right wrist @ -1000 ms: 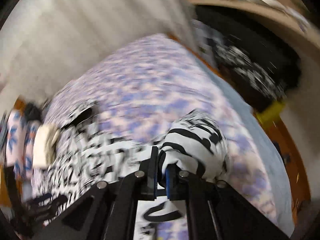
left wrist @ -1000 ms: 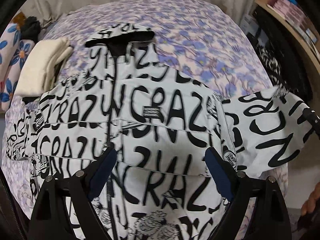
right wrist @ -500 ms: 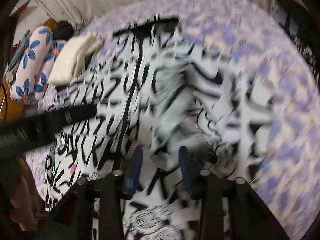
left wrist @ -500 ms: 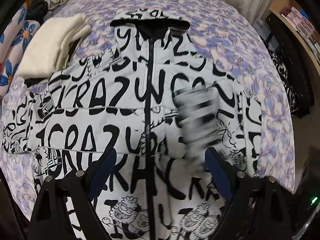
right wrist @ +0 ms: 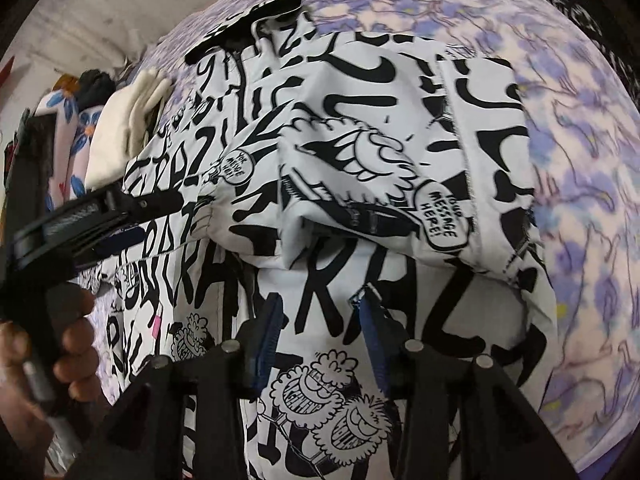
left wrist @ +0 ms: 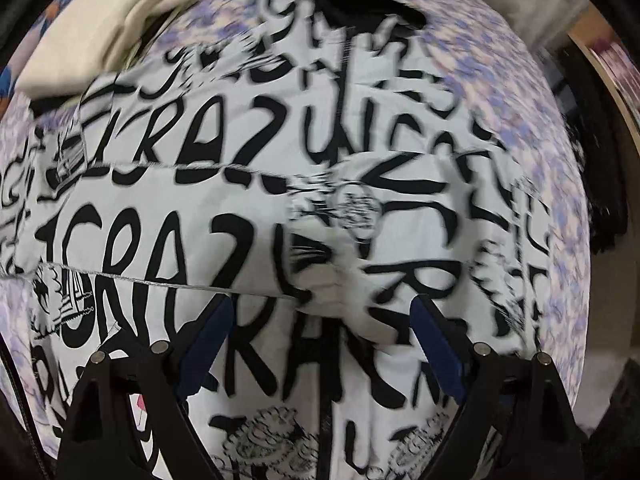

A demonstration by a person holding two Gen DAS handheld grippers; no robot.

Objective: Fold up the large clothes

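A large white jacket with black lettering (left wrist: 248, 216) lies front up on the bed, collar at the far end; it also shows in the right wrist view (right wrist: 360, 128). Its right sleeve (right wrist: 400, 184) lies folded across the chest. My left gripper (left wrist: 320, 332) is open and empty above the jacket's lower front; it also appears at the left of the right wrist view (right wrist: 132, 216), held by a hand. My right gripper (right wrist: 320, 320) is open a little and empty, just above the jacket below the folded sleeve.
The bed has a purple flowered sheet (right wrist: 560, 92). A folded cream garment (left wrist: 104, 28) lies by the jacket's left shoulder, with a flowered pillow (right wrist: 68, 120) beyond. Dark shelves and clothes (left wrist: 600, 160) stand at the right of the bed.
My right gripper carried the right sleeve over the jacket's chest, let it go and opened. My left gripper moved closer over the jacket and stayed open.
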